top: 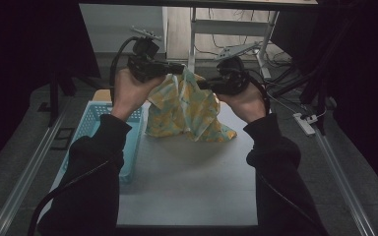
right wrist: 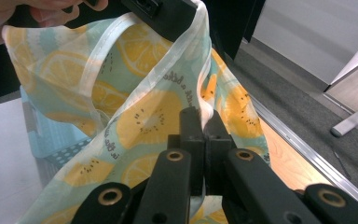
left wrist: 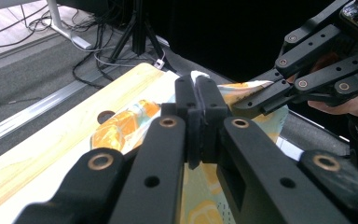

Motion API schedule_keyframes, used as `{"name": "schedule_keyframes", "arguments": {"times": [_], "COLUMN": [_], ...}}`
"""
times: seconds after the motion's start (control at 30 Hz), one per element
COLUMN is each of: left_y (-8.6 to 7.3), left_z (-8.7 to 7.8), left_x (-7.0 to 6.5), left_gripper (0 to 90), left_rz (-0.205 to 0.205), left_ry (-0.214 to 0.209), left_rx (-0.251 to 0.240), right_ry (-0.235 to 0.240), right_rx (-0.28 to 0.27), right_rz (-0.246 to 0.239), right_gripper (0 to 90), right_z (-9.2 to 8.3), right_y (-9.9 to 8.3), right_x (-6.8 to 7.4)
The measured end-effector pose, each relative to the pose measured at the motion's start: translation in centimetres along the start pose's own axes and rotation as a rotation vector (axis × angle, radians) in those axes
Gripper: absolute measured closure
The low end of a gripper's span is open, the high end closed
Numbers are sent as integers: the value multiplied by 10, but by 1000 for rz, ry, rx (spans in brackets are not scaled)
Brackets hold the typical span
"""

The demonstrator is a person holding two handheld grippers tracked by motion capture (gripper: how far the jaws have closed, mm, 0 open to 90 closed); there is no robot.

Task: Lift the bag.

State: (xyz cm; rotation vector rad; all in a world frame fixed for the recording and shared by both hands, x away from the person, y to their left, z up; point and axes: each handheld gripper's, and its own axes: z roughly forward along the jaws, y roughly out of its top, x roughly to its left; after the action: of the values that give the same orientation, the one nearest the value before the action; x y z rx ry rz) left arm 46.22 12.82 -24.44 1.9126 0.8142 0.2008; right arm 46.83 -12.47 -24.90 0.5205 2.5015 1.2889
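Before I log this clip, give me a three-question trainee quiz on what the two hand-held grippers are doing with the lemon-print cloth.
1. True or false: the left hand-held gripper and the right hand-held gripper both pinch the lemon-print cloth.
2. Multiple choice: where is the cloth's lower edge? A) inside the blue basket B) on or just above the white tabletop C) on the floor
3. Fill in: the blue basket sits at the table's ____ side, next to the person's left sleeve.

Key: 1 true; 2 B; 3 left.
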Motion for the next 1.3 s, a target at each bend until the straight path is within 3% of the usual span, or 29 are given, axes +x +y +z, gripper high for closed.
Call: {"name": "schedule_keyframes", "arguments": {"times": [0.27, 0.5, 0.63, 0.77, 0.97, 1.1, 1.3], "left_y": [-7, -20, -29, -39, -52, -55, -60], "left_z": [12, 25, 32, 40, 45, 37, 17], "left_x": [1, 7, 12, 17, 24, 22, 12], "left_gripper": [883, 845, 758, 604, 375, 247, 145], "left_rz": [17, 16, 8, -9, 4, 12, 35], "left_ry": [7, 0, -1, 6, 19, 14, -29], "left_rx": [25, 59, 82, 89, 90, 84, 85], "right_ry": [0, 6, 9, 14, 23, 28, 31], "right_rx": [4, 10, 14, 22, 11, -23, -54], "right_rz": [7, 47, 71, 100, 138, 159, 163], "right_gripper": [884, 802, 727, 629, 490, 393, 273], "right_z": [5, 15, 21, 28, 32, 26, 12], "right_y": [-6, -20, -27, -34, -43, -46, -50], "right_x": [-1, -6, -8, -9, -11, -12, -9]}}
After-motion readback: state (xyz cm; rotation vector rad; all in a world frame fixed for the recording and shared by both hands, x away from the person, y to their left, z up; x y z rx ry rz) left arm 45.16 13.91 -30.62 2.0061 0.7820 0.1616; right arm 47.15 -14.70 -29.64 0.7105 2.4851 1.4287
